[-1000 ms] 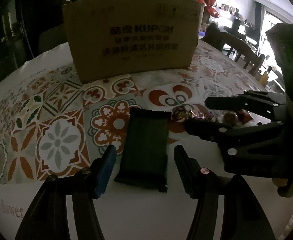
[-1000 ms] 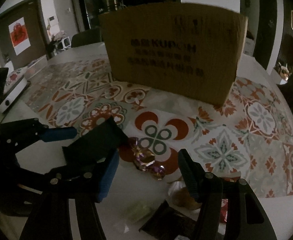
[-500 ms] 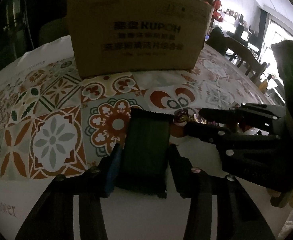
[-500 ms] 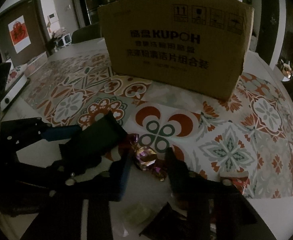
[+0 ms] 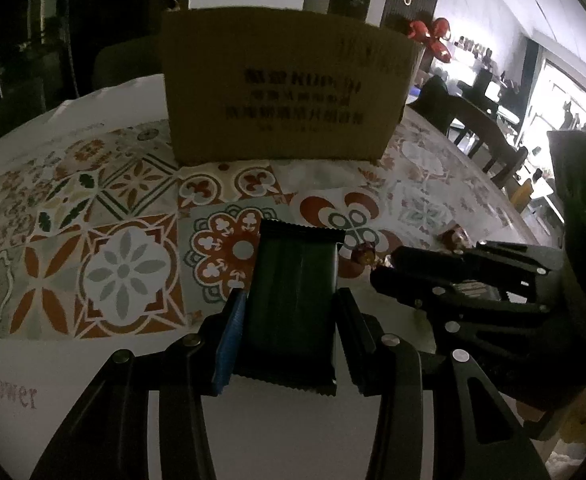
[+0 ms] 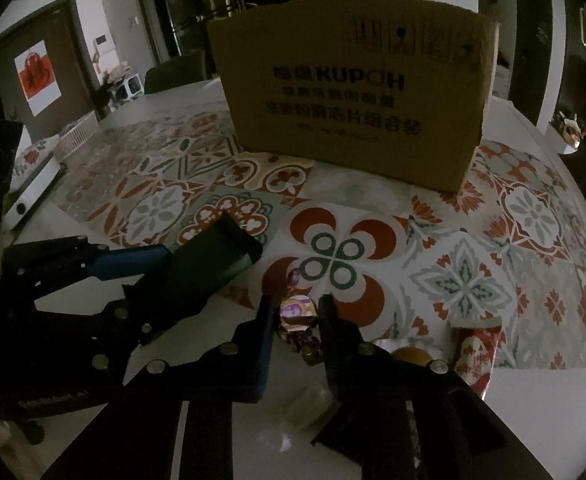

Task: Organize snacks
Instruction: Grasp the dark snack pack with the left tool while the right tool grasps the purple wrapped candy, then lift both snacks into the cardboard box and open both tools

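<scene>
My left gripper (image 5: 291,300) is shut on a dark green snack packet (image 5: 295,296), holding its near half just above the patterned tablecloth; the packet also shows in the right wrist view (image 6: 209,268). My right gripper (image 6: 295,306) is shut on a purple wrapped candy (image 6: 296,314), just right of the left gripper. A brown cardboard box (image 5: 285,92) with black print stands upright at the back of the table, also in the right wrist view (image 6: 353,96).
More wrapped snacks lie near the table's front right: a red packet (image 6: 475,356), a round brown sweet (image 6: 411,356), a clear wrapped piece (image 6: 307,408). A loose candy (image 5: 455,236) lies by the right gripper. Chairs (image 5: 489,140) stand beyond the table.
Both grippers moved forward and closed: the left on the green packet, the right on the purple candy. Both were open a second ago.
</scene>
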Tool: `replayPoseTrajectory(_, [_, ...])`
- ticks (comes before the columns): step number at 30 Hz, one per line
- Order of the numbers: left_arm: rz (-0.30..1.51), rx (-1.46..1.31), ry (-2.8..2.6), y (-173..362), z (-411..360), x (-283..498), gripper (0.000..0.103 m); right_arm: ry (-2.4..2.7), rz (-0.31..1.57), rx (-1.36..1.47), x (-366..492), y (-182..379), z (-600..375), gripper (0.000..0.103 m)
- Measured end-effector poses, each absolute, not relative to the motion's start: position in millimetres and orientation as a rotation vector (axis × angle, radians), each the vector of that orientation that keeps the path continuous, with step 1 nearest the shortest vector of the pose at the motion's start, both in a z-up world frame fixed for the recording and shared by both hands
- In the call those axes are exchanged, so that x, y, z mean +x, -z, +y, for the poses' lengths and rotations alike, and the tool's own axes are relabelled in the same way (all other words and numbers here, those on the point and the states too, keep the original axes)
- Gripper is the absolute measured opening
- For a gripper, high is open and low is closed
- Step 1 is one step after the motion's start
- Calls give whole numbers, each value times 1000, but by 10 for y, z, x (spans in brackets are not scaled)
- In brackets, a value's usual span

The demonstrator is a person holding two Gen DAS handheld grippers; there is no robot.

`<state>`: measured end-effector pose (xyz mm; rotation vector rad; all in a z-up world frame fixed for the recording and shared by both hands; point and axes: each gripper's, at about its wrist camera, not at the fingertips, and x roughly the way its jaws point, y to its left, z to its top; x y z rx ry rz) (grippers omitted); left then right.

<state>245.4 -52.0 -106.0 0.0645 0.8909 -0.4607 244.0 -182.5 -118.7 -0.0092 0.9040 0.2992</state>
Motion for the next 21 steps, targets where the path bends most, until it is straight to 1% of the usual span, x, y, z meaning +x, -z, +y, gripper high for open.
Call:
replayPoseTrajectory(12, [801,33,441,675,-451,2241,45,-270,798,14,2142,778,-1822,23])
replayPoseTrajectory(21, [674,36,428,216,-459,2267,45,-240,680,23,2137,370,-1867,23])
